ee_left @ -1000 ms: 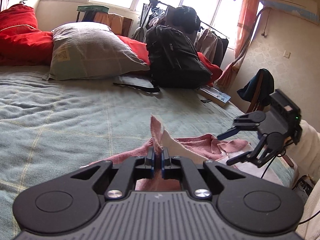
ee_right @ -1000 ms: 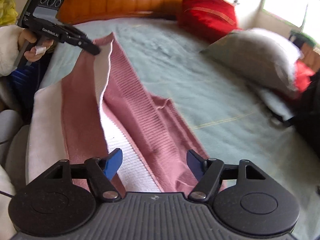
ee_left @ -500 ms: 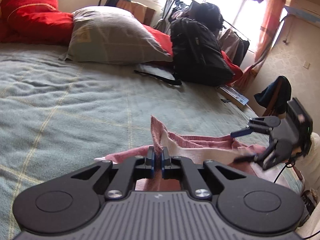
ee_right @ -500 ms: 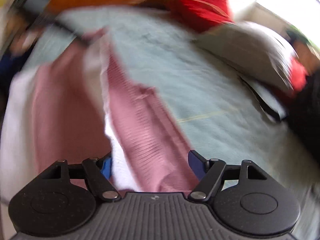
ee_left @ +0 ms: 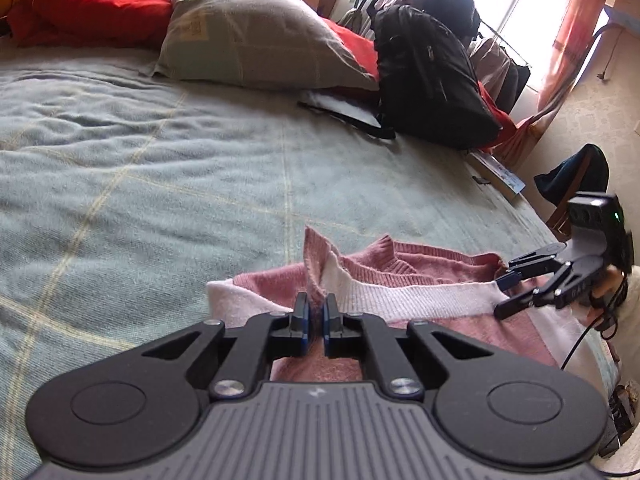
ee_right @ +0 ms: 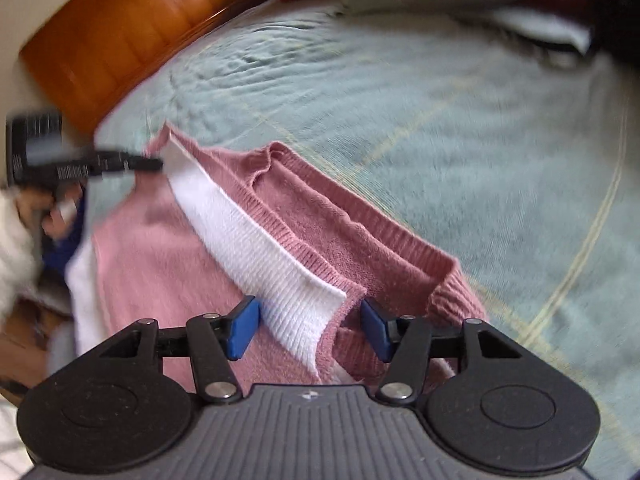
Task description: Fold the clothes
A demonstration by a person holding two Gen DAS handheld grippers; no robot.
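A pink and white knitted sweater (ee_left: 404, 280) lies near the edge of a grey-green bedspread (ee_left: 160, 184). My left gripper (ee_left: 314, 320) is shut on a raised corner of it, where the pink knit meets the white ribbed band. In the right wrist view the same sweater (ee_right: 256, 240) stretches away, and my right gripper (ee_right: 308, 326) has its jaws closing around the near end of the white band, the blue pads still apart from the cloth. The left gripper (ee_right: 154, 165) shows there at the far corner, the right gripper (ee_left: 505, 293) at the right of the left wrist view.
A grey pillow (ee_left: 256, 36), red bedding (ee_left: 88, 0) and a black backpack (ee_left: 428, 80) sit at the far side of the bed. A brown headboard (ee_right: 120, 40) runs along one end. A chair with dark clothing (ee_left: 580, 176) stands beyond the bed's edge.
The right gripper swung in and rolled, and its jaws now straddle the end of the white band. The left gripper sank a little with its corner, and the sweater lies flatter and folded over.
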